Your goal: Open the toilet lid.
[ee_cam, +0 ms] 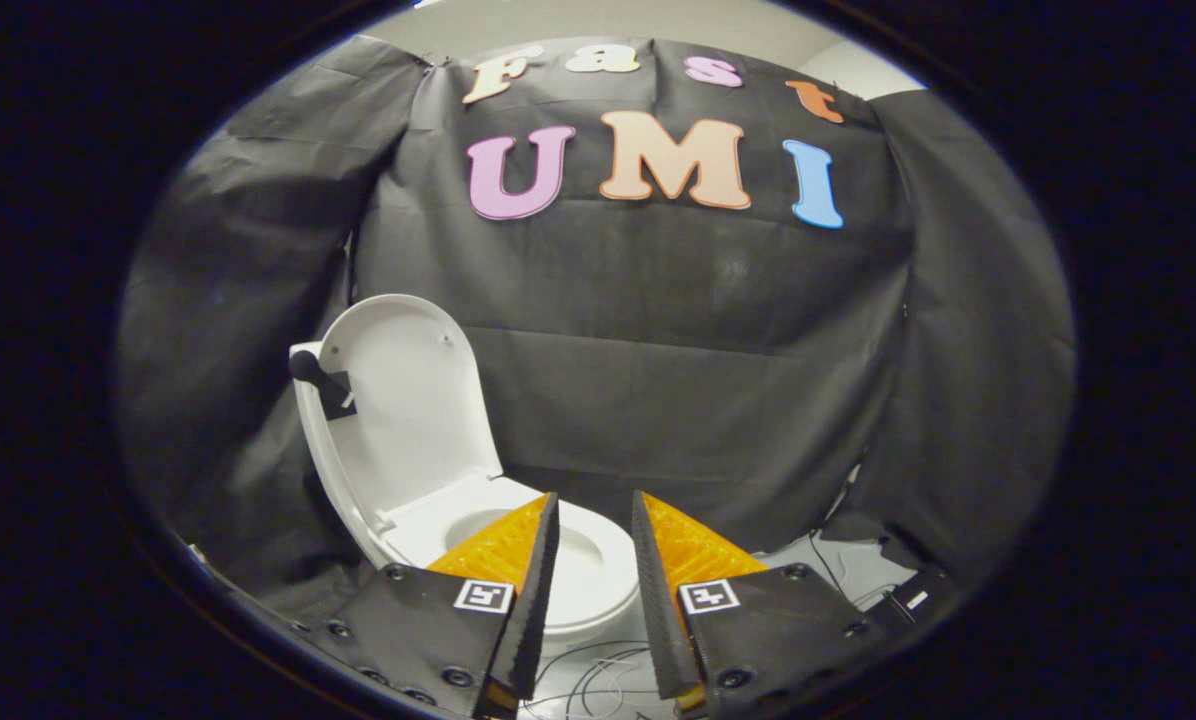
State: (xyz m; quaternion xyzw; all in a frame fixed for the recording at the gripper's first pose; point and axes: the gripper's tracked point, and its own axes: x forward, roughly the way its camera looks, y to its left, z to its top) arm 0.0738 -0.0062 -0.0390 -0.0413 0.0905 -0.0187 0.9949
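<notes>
1. Gripper view: a white toilet is seen beyond the fingers, set to the left against the black cloth wall of the booth.
2. The toilet lid is already raised; it stands close to upright at the far left of the bowl, its pale underside turned toward the camera.
3. A dark knob-like handle is seen at the lid's upper left edge, with a small dark patch just beside it.
4. The seat ring and bowl are exposed, lying just ahead of the fingertips and partly hidden behind them.
5. The gripper is held spread; a gap is left between the two fingers and nothing is pinched or touched by them.
6. The task is judged to be done or nearly so, since the lid is up and the gripper is apart from it.
7. A fall back onto the seat could be risked if the lid is not leaned past its balance point; whether it is propped against the cloth cannot be told.
8. The lid could be knocked forward if its edge or handle is brushed by a finger.
9. Loose cables lie on the floor near the bowl's base; they could be snagged if the gripper is lowered.
</notes>
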